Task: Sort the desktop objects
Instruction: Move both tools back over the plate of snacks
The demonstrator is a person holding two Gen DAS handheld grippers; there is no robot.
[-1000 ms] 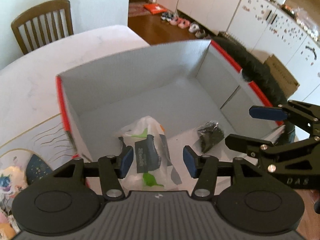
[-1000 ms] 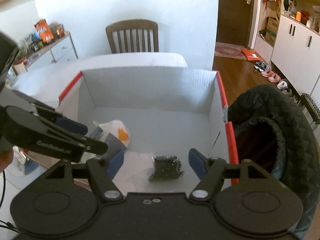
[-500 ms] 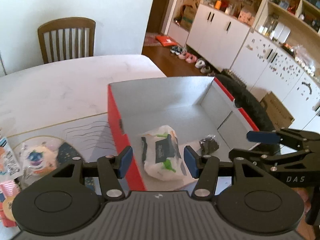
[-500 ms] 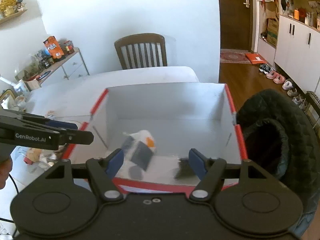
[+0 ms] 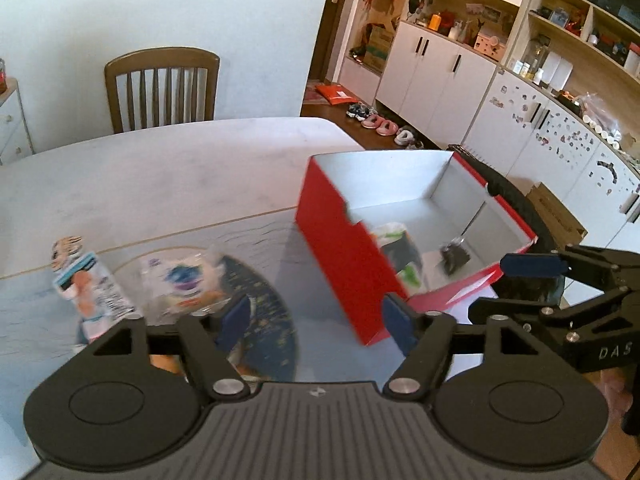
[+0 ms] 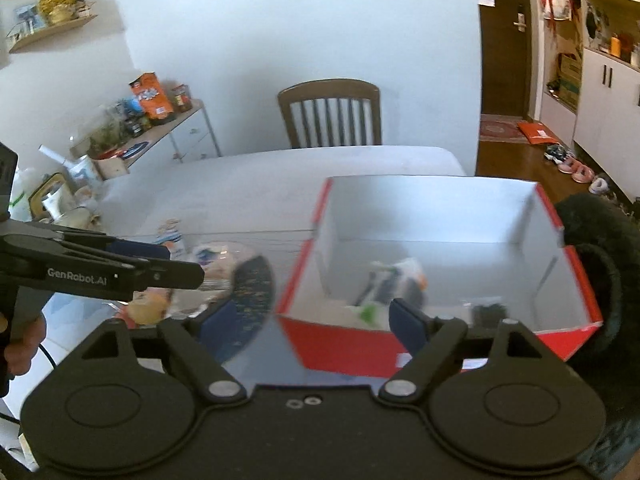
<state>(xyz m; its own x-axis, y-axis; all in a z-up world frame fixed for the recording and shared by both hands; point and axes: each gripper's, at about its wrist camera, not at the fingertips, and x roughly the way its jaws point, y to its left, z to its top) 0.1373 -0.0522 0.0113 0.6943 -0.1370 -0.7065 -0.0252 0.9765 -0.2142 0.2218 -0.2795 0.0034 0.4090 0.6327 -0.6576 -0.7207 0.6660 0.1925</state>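
White surface point(image 5: 168, 168) fills room's middle; wooden chair point(image 5: 162, 88) at far edge, white cabinets point(image 5: 436, 76) along right wall. Red box point(image 5: 340, 248) at surface's right edge, white bag point(image 5: 394, 236) and small dark packet point(image 5: 454, 254) inside. Loose snack packets point(image 5: 88, 280) near left edge, blurred. Right view alone shows cluttered sideboard point(image 6: 160, 128). Left gripper point(image 5: 316, 320) and right gripper point(image 6: 308, 322): jaws spread, just been opening, nothing between. Dark coat point(image 6: 600, 264) cut off beside box.

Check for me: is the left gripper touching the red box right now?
Apart. In the left wrist view the left gripper hangs open and empty over the mat, and the red box sits beyond its fingertips with bare surface visible between them.
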